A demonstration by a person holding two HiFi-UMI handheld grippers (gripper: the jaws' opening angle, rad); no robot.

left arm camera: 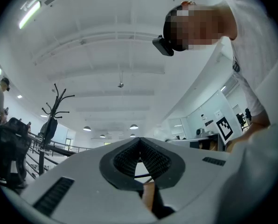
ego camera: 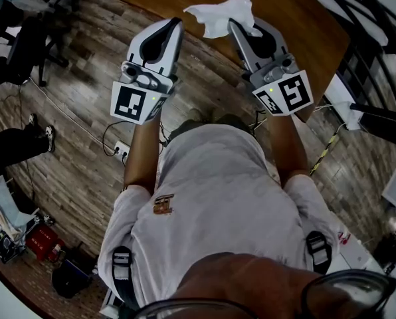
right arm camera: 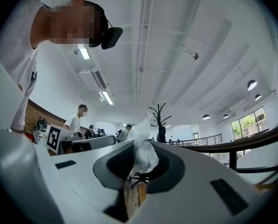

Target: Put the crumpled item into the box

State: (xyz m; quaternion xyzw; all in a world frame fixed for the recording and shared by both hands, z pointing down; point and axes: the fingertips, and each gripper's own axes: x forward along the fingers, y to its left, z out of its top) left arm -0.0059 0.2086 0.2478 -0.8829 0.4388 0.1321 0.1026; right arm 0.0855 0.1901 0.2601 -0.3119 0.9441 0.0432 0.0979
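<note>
A white crumpled tissue is pinched in my right gripper, which is held up in front of the person's chest above the edge of a wooden table. In the right gripper view the tissue sticks up from between the dark pads of the right gripper, with the ceiling behind it. My left gripper is raised beside it, jaws together and empty; in the left gripper view the left gripper also points at the ceiling. No box shows in any view.
Black railings run along the right of the table. Office chairs and a seated person's legs are at the left. Cables and a power strip lie on the wood floor. A coat stand rises far off.
</note>
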